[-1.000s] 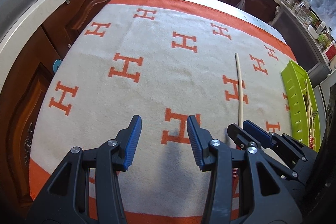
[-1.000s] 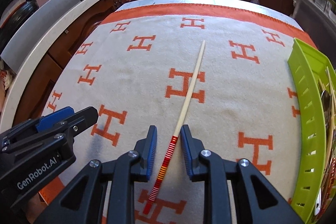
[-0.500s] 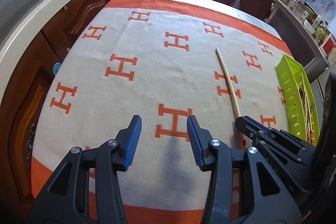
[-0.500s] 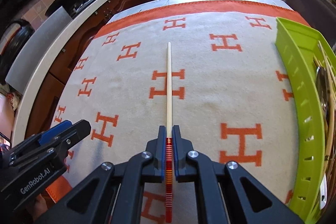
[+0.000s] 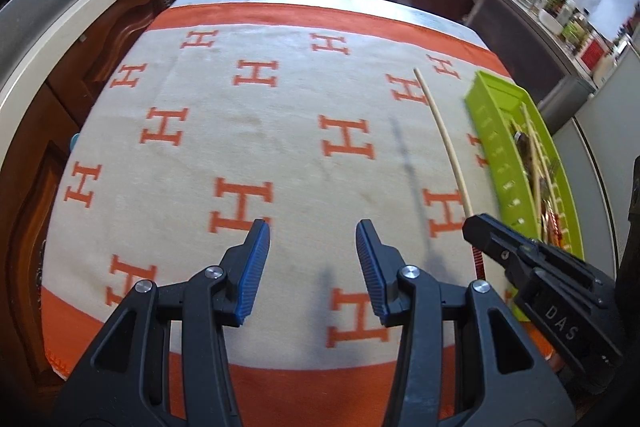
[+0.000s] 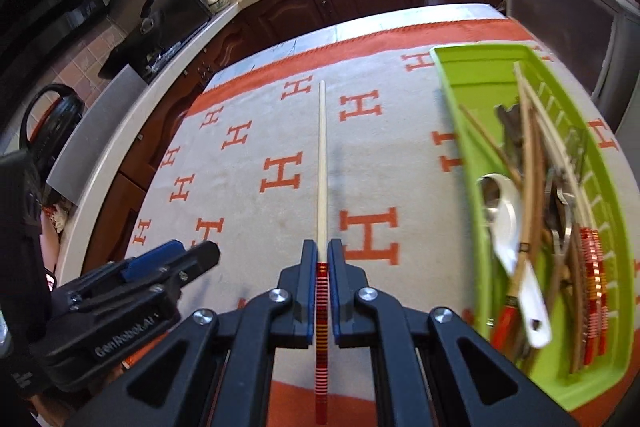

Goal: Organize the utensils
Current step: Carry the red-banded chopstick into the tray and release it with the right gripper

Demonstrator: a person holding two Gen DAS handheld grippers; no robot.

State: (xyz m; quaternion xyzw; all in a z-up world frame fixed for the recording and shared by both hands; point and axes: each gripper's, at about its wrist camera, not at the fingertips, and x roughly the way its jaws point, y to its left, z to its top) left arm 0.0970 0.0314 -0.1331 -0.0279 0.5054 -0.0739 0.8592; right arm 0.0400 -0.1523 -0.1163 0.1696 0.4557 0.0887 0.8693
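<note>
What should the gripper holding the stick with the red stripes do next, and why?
Probably carry it toward the green tray on that side. The right gripper is shut on the chopstick at its red-striped end, and the shadow beside it suggests it is lifted off the blanket. The tray already holds other chopsticks and a white spoon. The left gripper is open and holds nothing.

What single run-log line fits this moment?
right gripper: shut on chopstick | left gripper: open, empty | green tray: holds utensils | next: likely tray
</note>
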